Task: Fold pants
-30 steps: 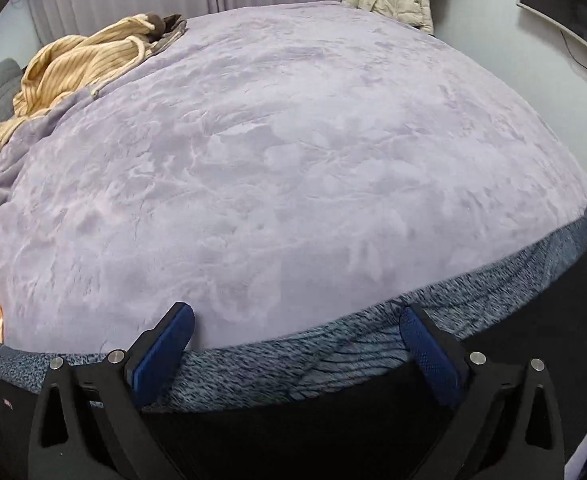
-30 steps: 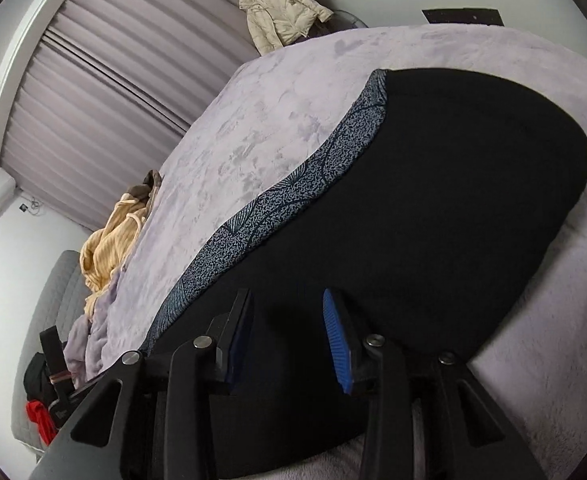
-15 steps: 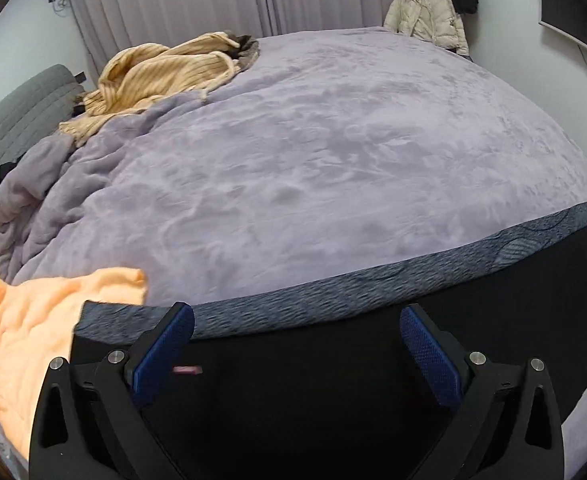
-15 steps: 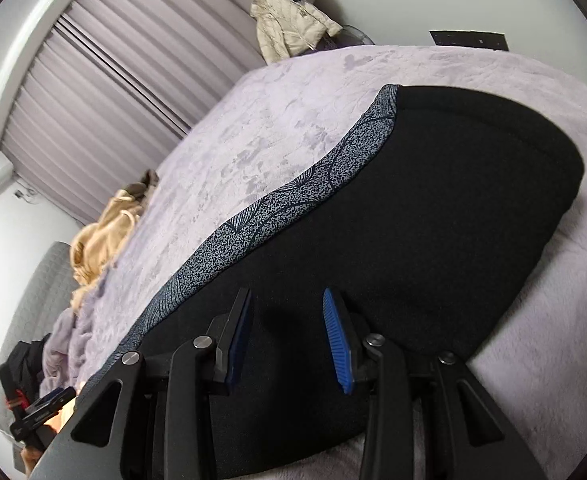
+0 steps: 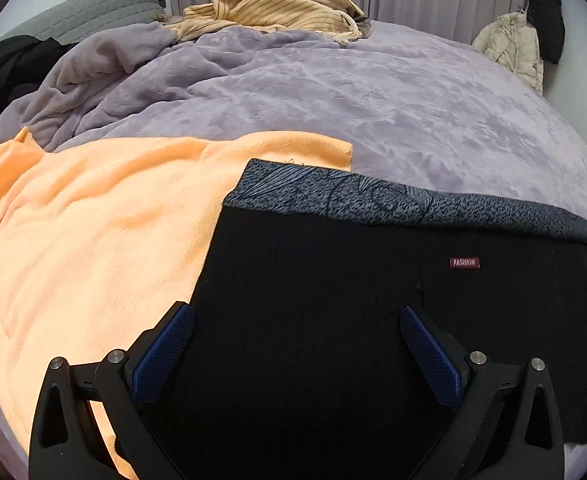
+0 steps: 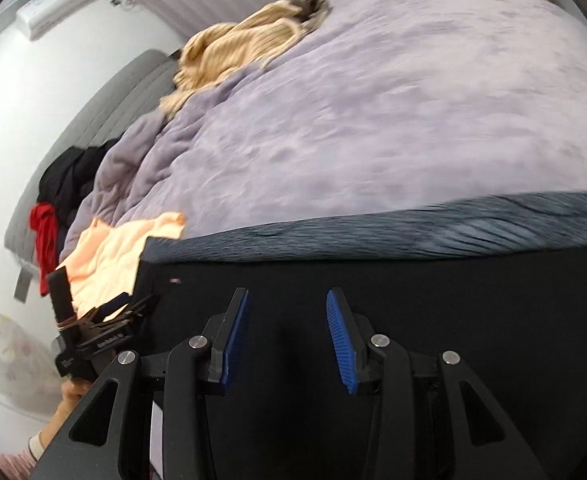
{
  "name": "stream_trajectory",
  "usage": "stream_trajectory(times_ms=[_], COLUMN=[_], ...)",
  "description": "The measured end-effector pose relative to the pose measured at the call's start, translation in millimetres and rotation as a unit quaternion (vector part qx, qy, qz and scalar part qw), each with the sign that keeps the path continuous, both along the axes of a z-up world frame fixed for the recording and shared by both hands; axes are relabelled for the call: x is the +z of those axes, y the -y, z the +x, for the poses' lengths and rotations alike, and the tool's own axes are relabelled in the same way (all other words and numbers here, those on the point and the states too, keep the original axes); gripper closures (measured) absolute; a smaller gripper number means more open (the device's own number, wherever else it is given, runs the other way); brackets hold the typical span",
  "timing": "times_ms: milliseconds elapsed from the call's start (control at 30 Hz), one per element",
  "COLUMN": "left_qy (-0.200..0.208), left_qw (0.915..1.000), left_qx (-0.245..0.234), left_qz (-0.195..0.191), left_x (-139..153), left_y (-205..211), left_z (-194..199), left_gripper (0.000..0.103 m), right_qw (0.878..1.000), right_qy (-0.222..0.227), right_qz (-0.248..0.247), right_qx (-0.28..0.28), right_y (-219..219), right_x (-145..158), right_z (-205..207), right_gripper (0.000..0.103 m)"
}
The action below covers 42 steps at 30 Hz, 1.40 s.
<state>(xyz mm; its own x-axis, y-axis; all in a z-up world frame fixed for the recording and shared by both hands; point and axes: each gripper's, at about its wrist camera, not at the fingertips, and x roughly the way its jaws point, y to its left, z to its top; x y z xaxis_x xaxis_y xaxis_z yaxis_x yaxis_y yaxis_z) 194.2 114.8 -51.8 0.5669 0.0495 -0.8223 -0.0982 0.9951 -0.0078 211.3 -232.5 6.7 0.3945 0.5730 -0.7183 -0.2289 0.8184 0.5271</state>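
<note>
- One big bed (image 5: 373,92) fills the room, covered in a soft lilac plush blanket; everything lies on it, so there is give under any press.
- The black pants (image 5: 333,300) lie flat at the near edge of the bed, their left end overlapping an orange towel (image 5: 85,232). They look light, limp and stretchy, likely to sag and bunch if lifted from a single point.
- The grey patterned band (image 5: 373,196) along the far edge looks thicker than the black cloth, so I judge it the firmest place to pinch, near its corners.
- The left gripper (image 5: 296,340) hovers over the black cloth, jaws spread wide, holding nothing.
- The right gripper (image 6: 287,334) also hangs above the cloth, jaws apart with a narrower gap, empty.
- A small red label (image 5: 464,263) sits near the band.
</note>
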Motion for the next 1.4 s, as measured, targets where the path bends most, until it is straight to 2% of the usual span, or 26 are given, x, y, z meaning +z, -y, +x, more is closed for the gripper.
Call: stream_trajectory(times_ms=[100,133,167,233,300,433,500,533,567,633,733,800,900,967,1033,1067,1133,1200,1267,1300,1333,1400], left_qy=[0.014,0.020,0.023,0.033,0.046,0.070,0.081,0.084,0.086,0.089,0.091,0.091,0.093,0.094,0.092,0.092,0.090,0.090,0.090,0.090,0.089,0.089], left_qw=[0.9982,0.9968,0.9958,0.9950,0.9949,0.9916,0.9899,0.9893,0.9889,0.9877,0.9873,0.9873,0.9872,0.9872,0.9876,0.9879,0.9883,0.9882,0.9883,0.9883,0.9883,0.9883], left_qx=[0.004,0.005,0.007,0.006,0.003,0.001,0.001,0.002,0.003,0.004,0.004,0.005,0.006,0.007,0.008,0.008,0.008,0.008,0.008,0.008,0.008,0.008], left_qz=[-0.058,-0.078,-0.088,-0.094,-0.089,-0.109,-0.116,-0.119,-0.121,-0.128,-0.130,-0.130,-0.129,-0.129,-0.127,-0.125,-0.123,-0.123,-0.123,-0.123,-0.123,-0.123], left_x=[-6,-8,-10,-11,-11,-13,-14,-14,-14,-16,-16,-16,-17,-18,-18,-18,-18,-19,-19,-19,-19,-19], left_y=[-20,-25,-28,-28,-26,-32,-34,-35,-35,-38,-39,-38,-38,-38,-38,-37,-38,-38,-38,-38,-38,-38], left_z=[-14,-17,-19,-22,-25,-33,-37,-39,-39,-40,-40,-40,-39,-39,-40,-40,-40,-40,-39,-39,-39,-39], left_gripper=[0.000,0.000,0.000,0.000,0.000,0.000,0.000,0.000,0.000,0.000,0.000,0.000,0.000,0.000,0.000,0.000,0.000,0.000,0.000,0.000,0.000,0.000], right_qw=[0.996,0.992,0.990,0.985,0.978,0.964,0.962,0.961,0.961,0.959,0.971,0.980,0.983,0.983,0.982,0.984,0.991,0.993,0.993,0.993,0.993,0.992], right_qy=[0.025,0.030,0.031,0.025,0.018,0.015,-0.008,-0.041,-0.060,-0.045,-0.040,-0.013,0.007,-0.003,-0.003,-0.011,-0.042,-0.063,-0.064,-0.059,-0.058,-0.065], right_qz=[-0.028,-0.039,-0.046,-0.053,-0.069,-0.126,-0.148,-0.129,-0.120,-0.141,-0.104,-0.099,-0.084,-0.102,-0.150,-0.161,-0.127,-0.040,-0.014,-0.011,-0.006,0.025], right_qx=[0.087,0.112,0.132,0.164,0.196,0.234,0.232,0.240,0.244,0.241,0.211,0.175,0.162,0.155,0.113,0.069,-0.028,-0.089,-0.097,-0.098,-0.101,-0.107], right_y=[-69,-93,-116,-152,-192,-252,-273,-281,-289,-298,-283,-260,-223,-202,-177,-154,-103,-48,-16,-1,10,35], right_x=[18,22,26,28,24,7,-12,-26,-38,-45,-32,-10,9,5,-8,-14,-19,-16,-8,-4,-2,-2], right_z=[19,26,32,46,62,84,95,98,98,92,91,82,57,43,37,40,45,32,6,-12,-29,-69], right_gripper=[0.059,0.056,0.048,0.043,0.043,0.043,0.058,0.077,0.078,0.078,0.078,0.078,0.078,0.078,0.078,0.078,0.078,0.076,0.055,0.050,0.045,0.045])
